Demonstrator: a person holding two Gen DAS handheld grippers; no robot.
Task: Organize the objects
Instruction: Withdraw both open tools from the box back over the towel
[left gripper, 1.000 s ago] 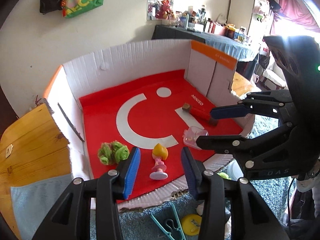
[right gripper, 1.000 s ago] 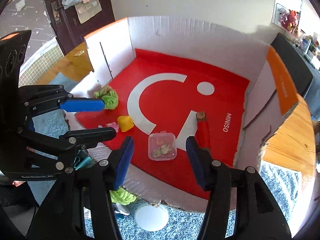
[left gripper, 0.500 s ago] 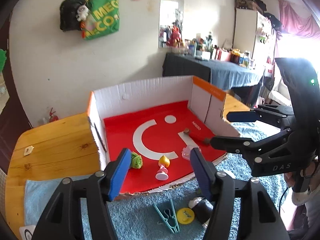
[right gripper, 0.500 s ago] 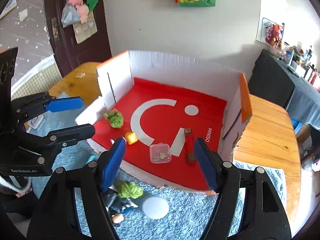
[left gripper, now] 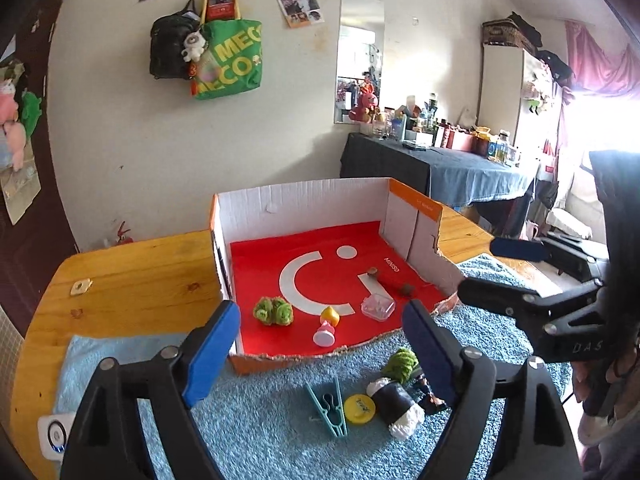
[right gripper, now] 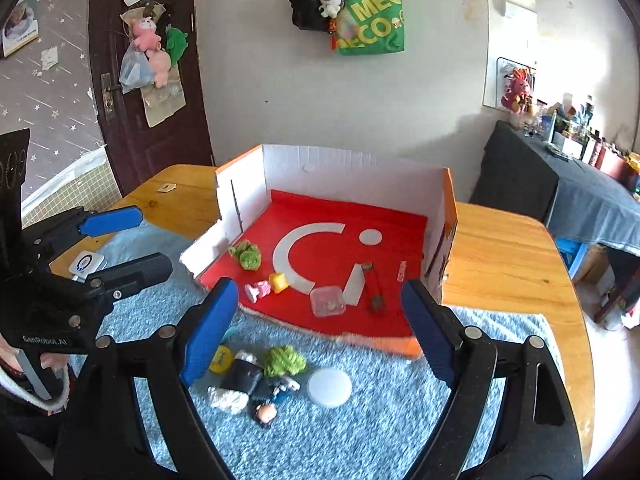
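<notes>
Partly done — green pompom [left gripper: 273, 310], doll [left gripper: 327, 325] and clear case [left gripper: 377, 307] lie in the box [left gripper: 304, 204]; clip [left gripper: 329, 404], yellow disc [left gripper: 359, 409] and others remain outside — both tongs, left [left gripper: 320, 344] and right [right gripper: 316, 326], opening, empty

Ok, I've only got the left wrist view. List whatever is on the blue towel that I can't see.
Observer: A white round lid lies flat on the blue towel, right of the green yarn ball.
Operator: Go on.
Observer: A small doll lies beside the black-and-white plush, head nearest the camera.
Operator: Now the clear case.
Observer: From above, a few small pale pieces show inside it.
</notes>
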